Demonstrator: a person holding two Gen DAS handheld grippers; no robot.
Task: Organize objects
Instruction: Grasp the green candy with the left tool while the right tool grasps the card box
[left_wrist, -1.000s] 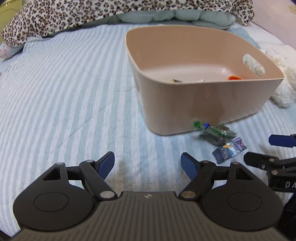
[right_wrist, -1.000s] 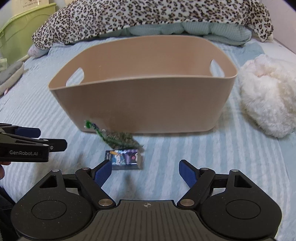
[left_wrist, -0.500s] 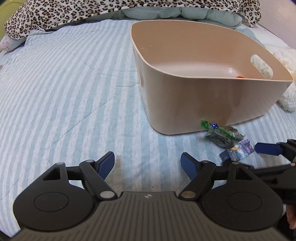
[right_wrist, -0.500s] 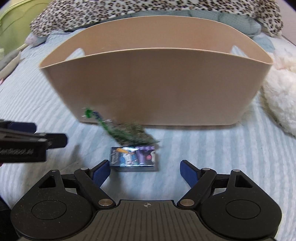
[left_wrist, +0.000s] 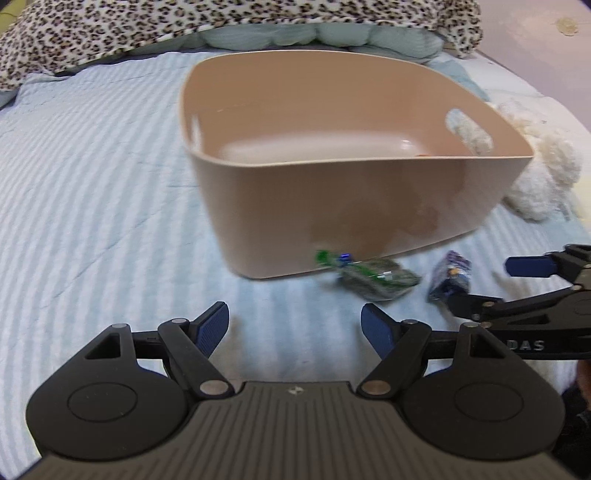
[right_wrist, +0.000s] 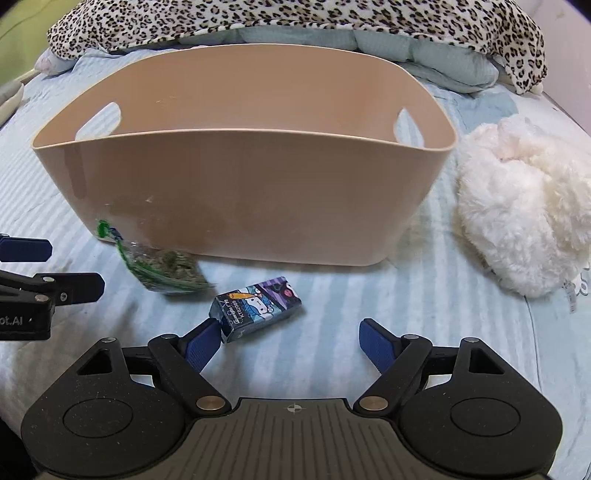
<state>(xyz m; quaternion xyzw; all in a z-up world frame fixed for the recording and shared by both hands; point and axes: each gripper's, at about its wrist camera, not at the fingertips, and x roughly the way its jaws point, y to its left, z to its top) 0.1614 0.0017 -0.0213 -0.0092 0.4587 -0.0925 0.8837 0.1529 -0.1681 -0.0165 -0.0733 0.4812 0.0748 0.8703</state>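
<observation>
Right gripper (right_wrist: 291, 341) is spread wide and holds nothing; its left pad touches the corner of the small printed box (right_wrist: 255, 308), lower centre of the right wrist view. To grab it well: slide forward so both pads straddle the box, then close squarely (it lies skewed, may twist). Left gripper (left_wrist: 294, 326) is also wide apart with nothing in it. Green packet (right_wrist: 162, 266) lies against the beige bin (right_wrist: 236, 206). Bin interior is mostly bare, with something orange at the far right (left_wrist: 423, 154).

A home bedroom: a bed with a striped quilt (right_wrist: 424, 302), a leopard-print blanket (right_wrist: 295, 18) over pillows (right_wrist: 443, 55), a fluffy white plush (right_wrist: 524, 214), and a beige bin (right_wrist: 240, 199).
</observation>
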